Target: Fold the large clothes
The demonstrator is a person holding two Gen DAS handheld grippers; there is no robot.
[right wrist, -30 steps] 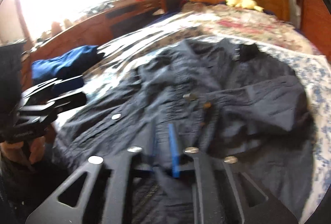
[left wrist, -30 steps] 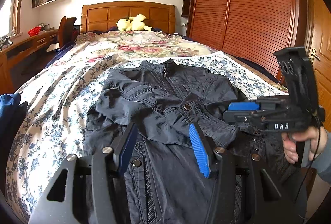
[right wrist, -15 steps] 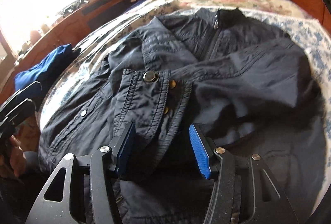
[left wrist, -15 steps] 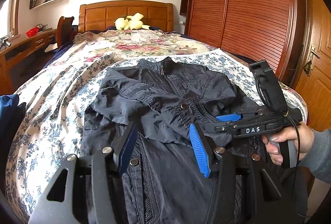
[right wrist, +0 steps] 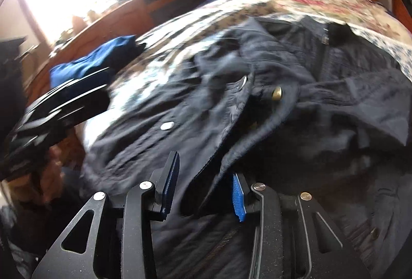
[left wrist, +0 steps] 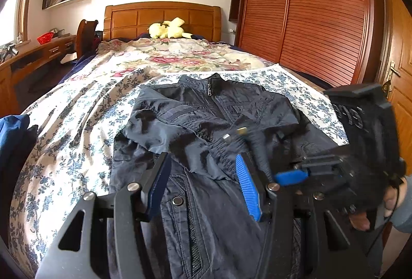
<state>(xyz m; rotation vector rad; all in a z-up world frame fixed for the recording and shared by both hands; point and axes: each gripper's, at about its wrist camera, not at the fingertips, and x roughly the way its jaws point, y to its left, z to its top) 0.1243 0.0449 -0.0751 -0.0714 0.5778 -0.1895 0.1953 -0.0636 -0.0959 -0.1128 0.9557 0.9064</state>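
I see the jacket (left wrist: 206, 129) lying flat on the bed (left wrist: 77, 111), collar toward the headboard. Left gripper (left wrist: 203, 186): jaws spread, hovering above the hem. Right gripper (right wrist: 203, 189): jaws just closing around a sleeve fold, pads not yet pinching.

Bed (left wrist: 77, 109) under floral sheets, dark jacket (left wrist: 206, 124) spread flat, yellow plush toy (left wrist: 168, 29) near headboard

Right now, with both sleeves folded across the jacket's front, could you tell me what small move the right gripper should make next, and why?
Probably close the right gripper on the jacket fabric bunched between its jaws. They have just been closing, the pads do not visibly press yet, and the lower body lies unfolded under the left gripper, which hangs open.
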